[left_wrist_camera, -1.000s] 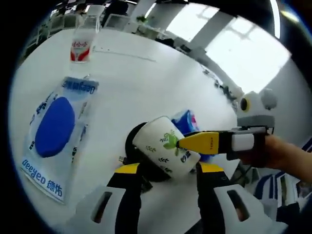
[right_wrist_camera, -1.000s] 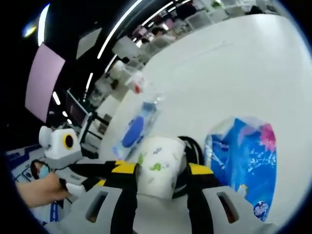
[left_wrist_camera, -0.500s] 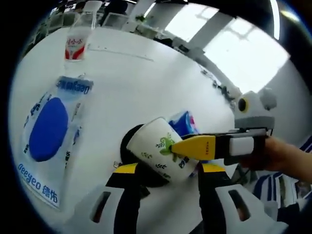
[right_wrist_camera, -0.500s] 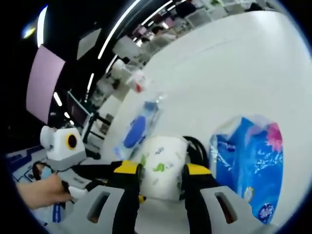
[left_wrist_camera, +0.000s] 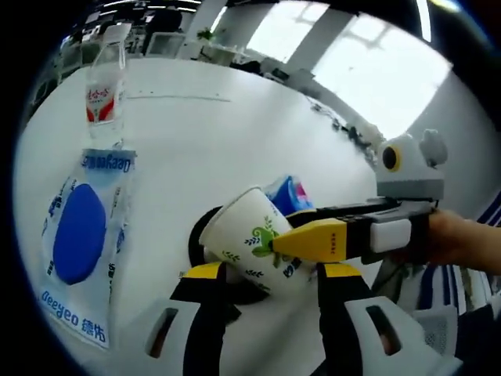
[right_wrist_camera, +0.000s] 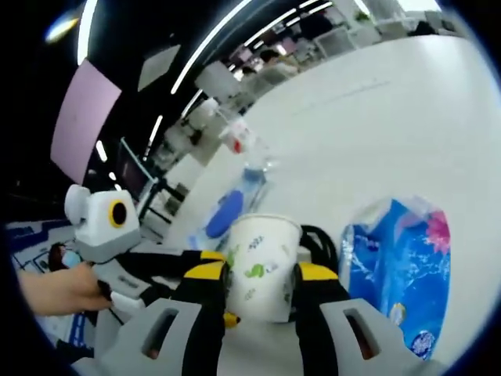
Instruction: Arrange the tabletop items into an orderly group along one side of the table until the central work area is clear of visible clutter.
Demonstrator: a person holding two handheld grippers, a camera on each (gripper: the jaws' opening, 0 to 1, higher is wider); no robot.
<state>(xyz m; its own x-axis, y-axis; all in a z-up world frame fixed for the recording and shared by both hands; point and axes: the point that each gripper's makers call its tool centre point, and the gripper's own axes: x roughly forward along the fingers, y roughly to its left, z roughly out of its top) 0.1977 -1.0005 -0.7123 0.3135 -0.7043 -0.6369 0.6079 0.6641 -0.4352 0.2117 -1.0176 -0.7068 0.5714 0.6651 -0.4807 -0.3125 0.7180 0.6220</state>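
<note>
A white paper cup [left_wrist_camera: 244, 241] with green leaf print is tilted, its mouth toward the upper left. My right gripper [right_wrist_camera: 261, 274] is shut on the paper cup [right_wrist_camera: 262, 258], one yellow-tipped finger on each side. That same right gripper [left_wrist_camera: 313, 240] reaches in from the right of the left gripper view, with a fingertip pressed on the cup's side. My left gripper [left_wrist_camera: 272, 274] stands open just below the cup, jaws wide apart and not touching it. In the right gripper view the left gripper [right_wrist_camera: 176, 262] lies at the cup's left.
A black coiled cable [left_wrist_camera: 200, 244] lies under the cup on the white table [left_wrist_camera: 203, 133]. Behind it sits a blue tissue pack [left_wrist_camera: 286, 193], also seen as the blue tissue pack [right_wrist_camera: 395, 270]. A blue-and-white pouch [left_wrist_camera: 75, 235] and a water bottle [left_wrist_camera: 103, 92] lie to the left.
My right gripper's jaws have drawn in onto the paper cup and raised it a little off the black cable. Both views have shifted slightly.
</note>
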